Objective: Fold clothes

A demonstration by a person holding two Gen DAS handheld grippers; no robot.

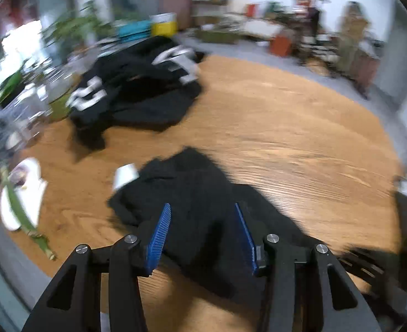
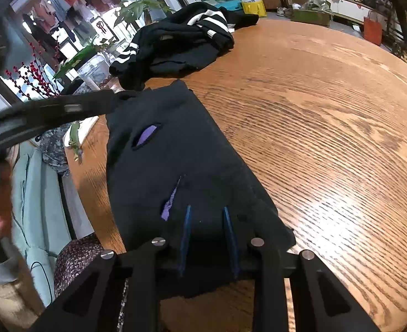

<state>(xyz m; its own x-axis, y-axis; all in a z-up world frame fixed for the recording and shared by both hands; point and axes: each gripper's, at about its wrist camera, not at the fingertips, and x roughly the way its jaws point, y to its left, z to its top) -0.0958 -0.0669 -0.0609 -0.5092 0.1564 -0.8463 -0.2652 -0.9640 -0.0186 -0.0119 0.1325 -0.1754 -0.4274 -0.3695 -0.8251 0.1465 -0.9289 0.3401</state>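
The black garment [image 2: 181, 166] is lying near the table's [image 2: 328, 138] near edge, its long axis running away from the right gripper [image 2: 207, 215], whose 2 fingers, slightly apart, are straddling its near end. The left gripper [image 1: 203, 210], fingers apart and empty, is hovering above it.

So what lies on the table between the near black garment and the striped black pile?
Bare wood only: in the right wrist view, a narrow strip of table separates the near black garment from the striped black pile.
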